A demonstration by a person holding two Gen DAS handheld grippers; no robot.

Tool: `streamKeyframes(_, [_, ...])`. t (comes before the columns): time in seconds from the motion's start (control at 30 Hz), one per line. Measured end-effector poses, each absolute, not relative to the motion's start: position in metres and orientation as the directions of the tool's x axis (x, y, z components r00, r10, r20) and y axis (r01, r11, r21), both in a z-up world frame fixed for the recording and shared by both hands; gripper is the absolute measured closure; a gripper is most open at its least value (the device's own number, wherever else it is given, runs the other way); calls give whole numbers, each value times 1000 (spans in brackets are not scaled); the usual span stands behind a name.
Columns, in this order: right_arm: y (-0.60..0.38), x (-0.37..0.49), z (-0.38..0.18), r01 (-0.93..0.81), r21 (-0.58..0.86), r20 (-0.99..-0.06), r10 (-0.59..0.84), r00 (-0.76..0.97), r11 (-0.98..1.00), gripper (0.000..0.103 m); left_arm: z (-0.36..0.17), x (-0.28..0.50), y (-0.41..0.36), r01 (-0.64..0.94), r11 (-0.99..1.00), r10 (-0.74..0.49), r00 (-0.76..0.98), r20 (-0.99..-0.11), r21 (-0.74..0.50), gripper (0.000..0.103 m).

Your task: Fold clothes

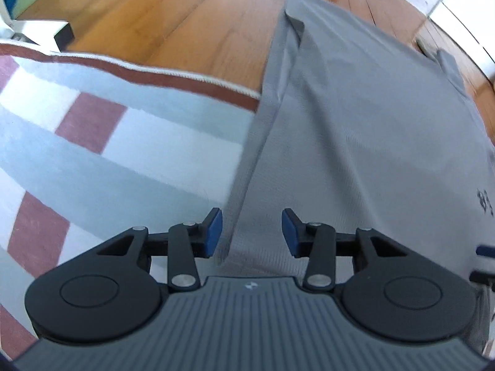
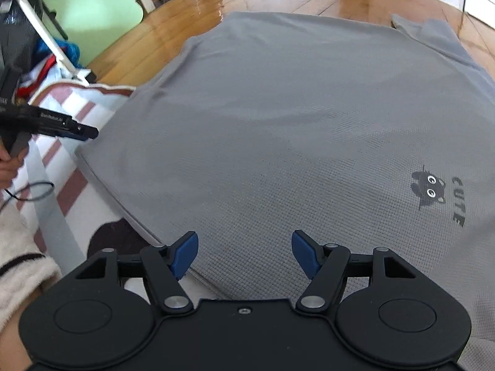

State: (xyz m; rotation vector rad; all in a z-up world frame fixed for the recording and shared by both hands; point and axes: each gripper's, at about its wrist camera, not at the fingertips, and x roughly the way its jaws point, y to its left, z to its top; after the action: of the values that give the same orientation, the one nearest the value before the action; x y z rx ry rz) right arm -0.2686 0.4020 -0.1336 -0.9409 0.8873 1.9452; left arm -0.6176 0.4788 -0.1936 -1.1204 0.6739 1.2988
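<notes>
I'm hovering my left claw [image 1: 251,232], released, over the grey shirt's [image 1: 355,130] folded edge. My right claw [image 2: 244,255] is hanging released above it too.

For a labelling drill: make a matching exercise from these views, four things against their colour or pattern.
Things:
1. waffle-knit T-shirt
2. plank floor
3. woven rug
4. pads of the right gripper

Descriptions:
A. glossy orange-brown wood
B. blue
C. grey with a small black cat print
D. pale blue, white and dusty red blocks

Pairs: 1-C, 2-A, 3-D, 4-B
</notes>
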Motion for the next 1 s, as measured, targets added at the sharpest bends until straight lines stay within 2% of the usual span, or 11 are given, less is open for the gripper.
streamKeyframes(0.1, [405,-271,-142,-868,240,-855,328,-401,-435,31,-196,-627,475,-918,-126,394,302,-868,-376,61])
streamKeyframes(0.2, [406,-268,-148,-881,245,-857,334,-392,-405,31,-203,-642,469,-803,-187,425,453,-783,-566,61])
streamKeyframes(0.27, [405,-263,-150,-889,248,-853,347,-389,-386,31,-208,-643,466,-777,-208,415,479,-773,-593,61])
streamKeyframes(0.47, [405,-265,-151,-884,231,-861,339,-380,-406,30,-208,-627,472,-847,-186,391,401,-829,-498,58])
streamKeyframes(0.53, [404,-267,-151,-883,219,-862,342,-374,-415,29,-204,-620,474,-874,-161,397,367,-841,-458,65])
streamKeyframes(0.57, [403,-267,-151,-884,212,-862,346,-371,-417,29,-201,-617,474,-891,-149,402,343,-849,-430,94])
streamKeyframes(0.6, [402,-267,-151,-884,206,-861,351,-368,-420,29,-199,-615,473,-906,-137,407,318,-856,-401,102])
streamKeyframes(0.67, [401,-267,-152,-883,202,-859,357,-367,-423,29,-183,-617,466,-914,-138,462,282,-841,-382,102])
streamKeyframes(0.83, [394,-260,-152,-875,167,-864,361,-352,-453,28,-141,-644,434,-831,-231,607,284,-742,-506,102])
streamKeyframes(0.9, [390,-255,-152,-871,144,-864,369,-342,-469,27,-136,-637,429,-883,-225,586,214,-782,-411,102])
streamKeyframes(1.0, [389,-253,-151,-875,156,-858,376,-350,-459,23,-145,-618,435,-966,-209,478,33,-878,-150,102])
